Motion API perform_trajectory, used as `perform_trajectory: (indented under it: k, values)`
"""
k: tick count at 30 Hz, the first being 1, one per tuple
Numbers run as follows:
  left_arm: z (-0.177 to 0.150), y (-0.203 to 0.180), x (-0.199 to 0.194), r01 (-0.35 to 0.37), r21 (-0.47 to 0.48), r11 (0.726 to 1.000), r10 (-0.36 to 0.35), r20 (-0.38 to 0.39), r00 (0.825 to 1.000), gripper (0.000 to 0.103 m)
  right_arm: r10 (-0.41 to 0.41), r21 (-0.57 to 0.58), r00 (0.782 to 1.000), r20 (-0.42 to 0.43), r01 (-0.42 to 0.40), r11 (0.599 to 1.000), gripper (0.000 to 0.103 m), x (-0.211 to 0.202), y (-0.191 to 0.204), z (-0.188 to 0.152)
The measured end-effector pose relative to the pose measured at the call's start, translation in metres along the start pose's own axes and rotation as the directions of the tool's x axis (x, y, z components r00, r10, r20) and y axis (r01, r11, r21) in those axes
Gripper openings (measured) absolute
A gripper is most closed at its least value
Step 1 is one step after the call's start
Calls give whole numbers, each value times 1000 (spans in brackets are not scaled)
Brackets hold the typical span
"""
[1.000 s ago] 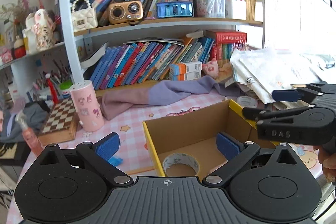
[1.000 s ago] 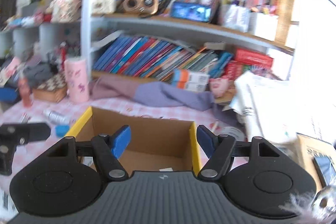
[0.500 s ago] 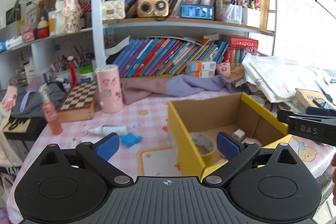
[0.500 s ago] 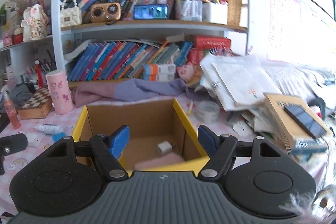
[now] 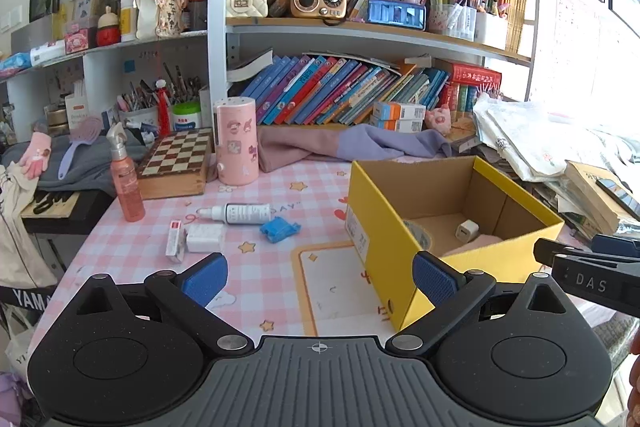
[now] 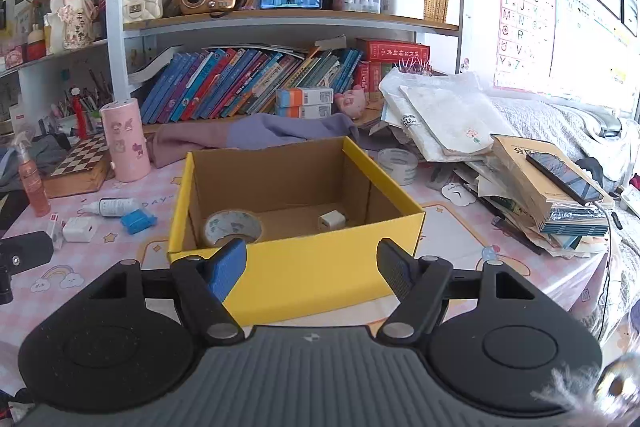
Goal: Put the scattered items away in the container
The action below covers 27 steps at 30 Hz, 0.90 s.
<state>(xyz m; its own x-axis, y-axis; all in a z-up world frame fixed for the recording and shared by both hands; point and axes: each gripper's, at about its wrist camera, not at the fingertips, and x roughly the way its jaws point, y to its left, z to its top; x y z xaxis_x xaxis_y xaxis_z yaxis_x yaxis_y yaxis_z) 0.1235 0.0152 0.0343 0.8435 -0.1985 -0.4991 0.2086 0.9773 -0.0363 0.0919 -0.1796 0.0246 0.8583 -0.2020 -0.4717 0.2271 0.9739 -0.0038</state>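
One "DAS" on right tongs (image 5: 592,269), shoebox (image 5: 384,211) label illegible

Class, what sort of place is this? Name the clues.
Probably a child's bedroom or study: crowded bookshelves, an alphabet poster on the wall, and a pink checked desk holding a yellow box.

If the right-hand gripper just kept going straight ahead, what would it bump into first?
Most likely the yellow cardboard box: its near wall fills the gap ahead of the open right gripper. Depth is hard to judge, so it might pass above the rim.
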Motion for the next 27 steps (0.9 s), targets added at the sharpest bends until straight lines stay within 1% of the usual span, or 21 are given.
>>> perform_trajectory:
  k: [12,20,27]
  values:
    - [-28,28,-14,19,4,1000,-18,-73,997,100,2,5,996,-91,-1,1000,71,-23,32,-31]
    - [-43,48,-25,13,-6,1000,-14,-111,994,100,61,-21,987,-150,-65,998,74,-35,62,-46]
    - [-52,67,-31,-13,-21,1000,10,-141,990,100,93,-56,979,-181,-104,993,75,-38,87,-54]
